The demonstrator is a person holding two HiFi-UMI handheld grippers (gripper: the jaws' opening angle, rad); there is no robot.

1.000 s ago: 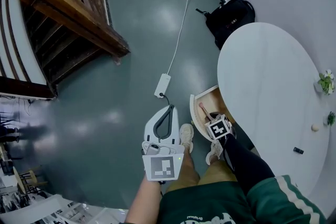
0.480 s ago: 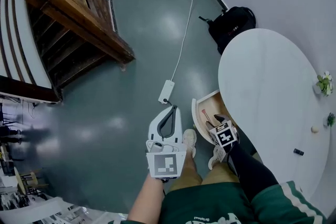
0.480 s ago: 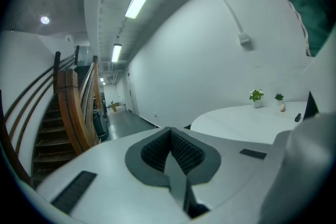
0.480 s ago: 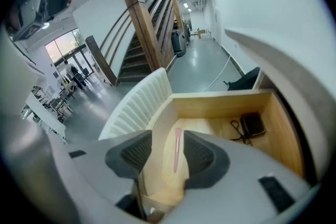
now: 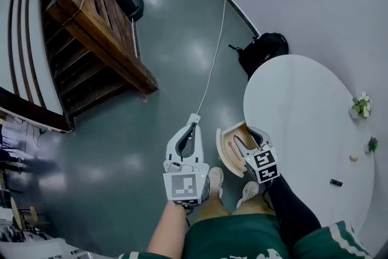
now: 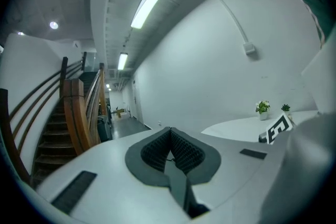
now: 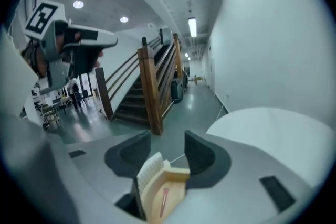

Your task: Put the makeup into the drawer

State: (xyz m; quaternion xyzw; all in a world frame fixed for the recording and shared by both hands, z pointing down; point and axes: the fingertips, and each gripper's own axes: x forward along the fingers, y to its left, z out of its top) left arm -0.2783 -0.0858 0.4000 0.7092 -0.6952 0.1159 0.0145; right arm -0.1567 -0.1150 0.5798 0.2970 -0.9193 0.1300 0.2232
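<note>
A light wooden drawer [image 5: 225, 151] with a white front stands pulled open under the round white table [image 5: 303, 118]. A slim pink makeup stick [image 5: 233, 147] lies on its floor. My right gripper [image 5: 247, 136] hangs above the drawer. Its jaws have just been opening and stand open with nothing between them. In the right gripper view the drawer [image 7: 152, 194] and pink stick [image 7: 164, 201] show below the right gripper [image 7: 167, 152]. My left gripper [image 5: 193, 127] is to the drawer's left, held over the floor. In the left gripper view the left gripper [image 6: 170, 136] is shut and empty.
On the table's far side are two small plants [image 5: 362, 106], a beige ball [image 5: 353, 157] and a small black item [image 5: 336, 182]. A black backpack [image 5: 262, 50] sits by the wall. A white power strip [image 5: 193, 119] with its cable lies on the floor. A wooden staircase [image 5: 97, 39] rises at left.
My right gripper has lifted up out of the drawer and its jaws have spread, with the pink stick left lying in the drawer. The left gripper has risen a little.
</note>
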